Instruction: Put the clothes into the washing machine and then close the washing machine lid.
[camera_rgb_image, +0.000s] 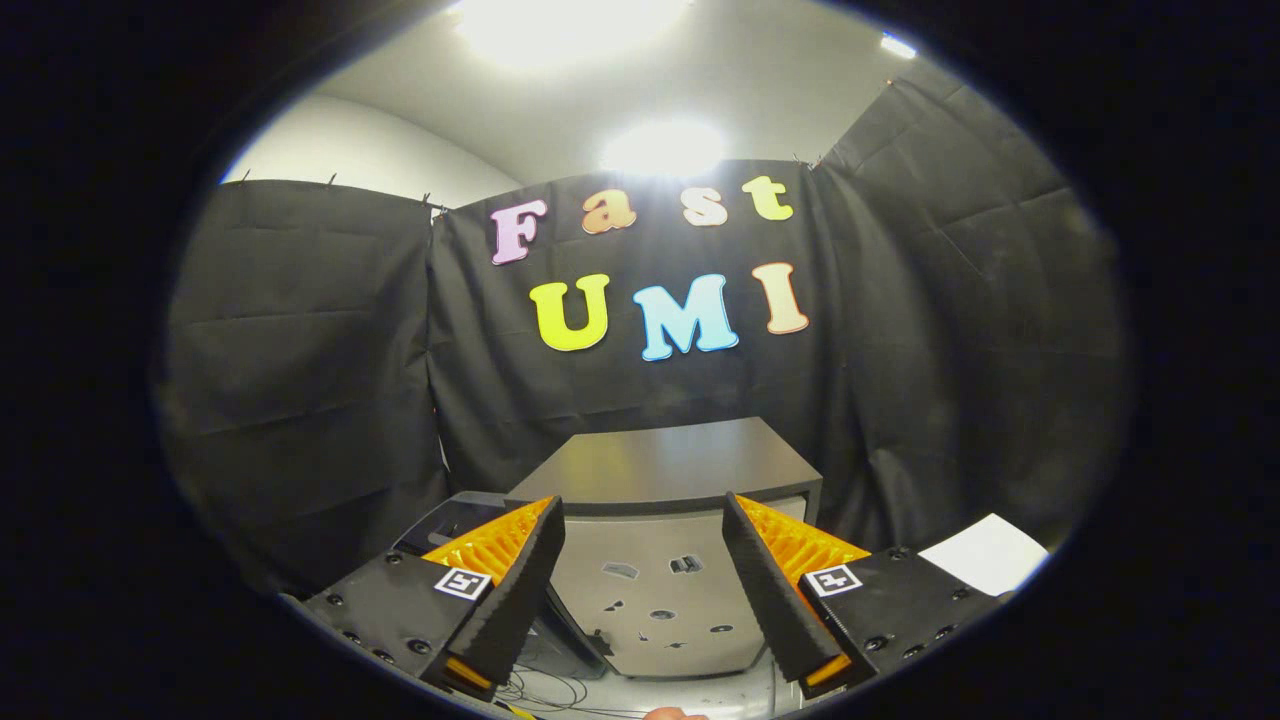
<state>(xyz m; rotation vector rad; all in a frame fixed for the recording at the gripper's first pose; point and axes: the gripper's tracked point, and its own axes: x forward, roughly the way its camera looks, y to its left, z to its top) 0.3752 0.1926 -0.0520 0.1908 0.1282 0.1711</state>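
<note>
My gripper (642, 502) is open, with a wide gap and nothing between its fingers. Beyond the fingers stands a grey box-shaped washing machine (668, 465) against the black cloth wall. Its flat top lies level just past the fingertips. Its pale front face (655, 600) shows through the gap between the fingers and carries several small dark marks. I am held level and a short way in front of the machine, pointing at its upper front edge.
A dark object (452, 520) sits left of the machine, behind the left finger. A white sheet (985, 555) lies to the right. Loose cables (545, 690) run on the floor below the fingers. A fingertip of a hand (675, 714) shows lowest of all.
</note>
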